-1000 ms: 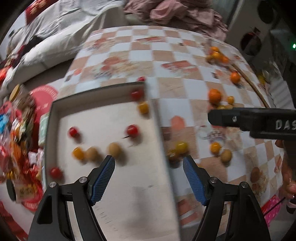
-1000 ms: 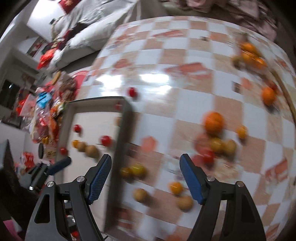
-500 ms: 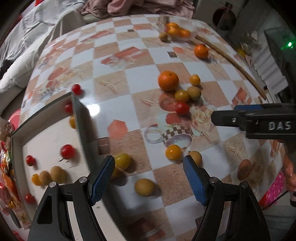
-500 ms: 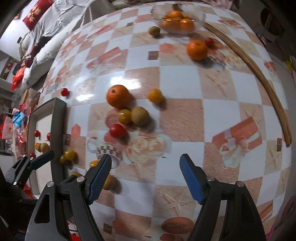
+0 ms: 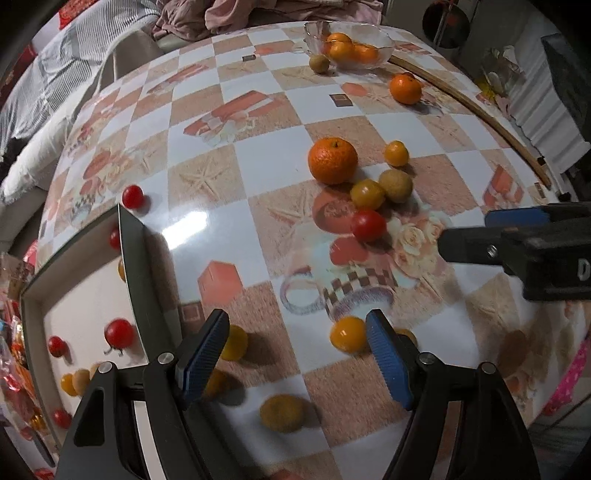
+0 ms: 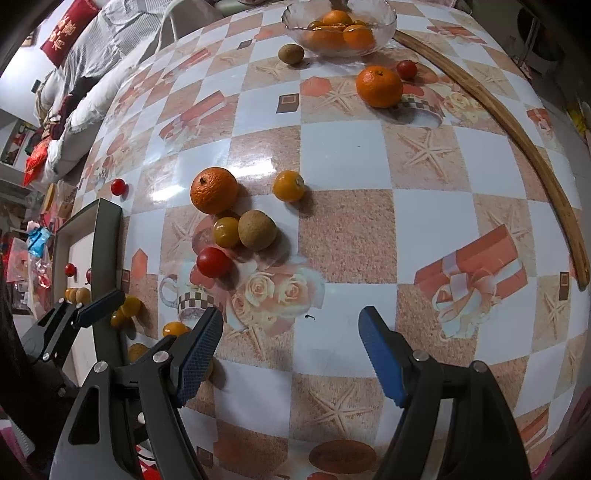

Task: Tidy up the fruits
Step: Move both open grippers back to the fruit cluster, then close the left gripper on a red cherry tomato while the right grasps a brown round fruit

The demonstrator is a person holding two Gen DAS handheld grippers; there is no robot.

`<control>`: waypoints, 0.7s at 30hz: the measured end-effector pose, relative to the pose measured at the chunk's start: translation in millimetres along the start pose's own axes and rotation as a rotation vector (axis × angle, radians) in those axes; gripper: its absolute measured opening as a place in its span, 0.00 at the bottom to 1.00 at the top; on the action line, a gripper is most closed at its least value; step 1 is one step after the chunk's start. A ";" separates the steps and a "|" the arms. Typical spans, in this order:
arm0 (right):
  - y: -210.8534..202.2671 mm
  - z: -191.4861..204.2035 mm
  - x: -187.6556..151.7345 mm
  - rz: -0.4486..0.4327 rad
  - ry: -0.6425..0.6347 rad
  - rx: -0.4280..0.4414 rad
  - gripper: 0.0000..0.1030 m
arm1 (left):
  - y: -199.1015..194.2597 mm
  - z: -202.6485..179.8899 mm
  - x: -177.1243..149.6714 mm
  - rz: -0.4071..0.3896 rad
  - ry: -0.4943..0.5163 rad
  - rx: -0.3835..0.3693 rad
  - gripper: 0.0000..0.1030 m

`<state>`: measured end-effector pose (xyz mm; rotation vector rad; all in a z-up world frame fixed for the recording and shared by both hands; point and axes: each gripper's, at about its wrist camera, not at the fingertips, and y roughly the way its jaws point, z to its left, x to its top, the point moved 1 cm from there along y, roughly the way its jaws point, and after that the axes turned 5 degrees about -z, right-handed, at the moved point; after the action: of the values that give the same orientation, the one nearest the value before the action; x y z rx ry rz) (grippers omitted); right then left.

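Loose fruit lies on the checked tablecloth: a large orange (image 5: 332, 160), a yellow fruit (image 5: 366, 194), a brown one (image 5: 395, 185) and a red tomato (image 5: 368, 225) in a cluster. My left gripper (image 5: 295, 354) hangs open above the cloth. A small orange fruit (image 5: 347, 334) sits just inside its right finger and a brown fruit (image 5: 282, 412) lies lower between the fingers, neither gripped. My right gripper (image 6: 290, 343) is open over bare cloth, right of the same cluster (image 6: 213, 190). The dark-rimmed tray (image 5: 136, 266) at the left holds several small fruits.
A glass bowl (image 6: 388, 22) with oranges stands at the far edge, with an orange (image 6: 378, 85), a tomato (image 6: 406, 69) and a brown fruit (image 6: 291, 53) near it. A curved wooden strip (image 6: 517, 136) runs along the right. A bed and clutter lie beyond the table's left side.
Both grippers have swung from over the tray to the right, over the loose fruit on the cloth, and sunk a little. Both stayed open.
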<state>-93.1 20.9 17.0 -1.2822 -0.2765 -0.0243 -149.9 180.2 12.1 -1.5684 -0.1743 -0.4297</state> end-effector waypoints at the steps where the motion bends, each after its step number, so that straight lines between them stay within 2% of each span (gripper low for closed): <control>1: 0.9 0.0 0.5 0.002 -0.002 0.001 0.77 | 1.7 0.4 2.3 -0.004 -0.005 -0.002 0.74; 13: 16.8 4.6 15.0 -0.018 -0.073 -0.038 0.76 | 19.2 4.5 23.9 0.013 -0.064 0.013 0.74; 17: 23.4 10.3 21.8 -0.027 -0.112 -0.041 0.58 | 23.0 13.2 27.4 0.017 -0.092 0.020 0.74; 21: 26.6 18.5 29.9 -0.044 -0.138 -0.015 0.54 | 24.3 15.9 29.0 0.018 -0.095 0.019 0.74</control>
<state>-63.2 50.2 3.2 -1.2947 -0.4235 0.0251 -111.7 190.2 0.6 -1.5719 -0.2367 -0.3386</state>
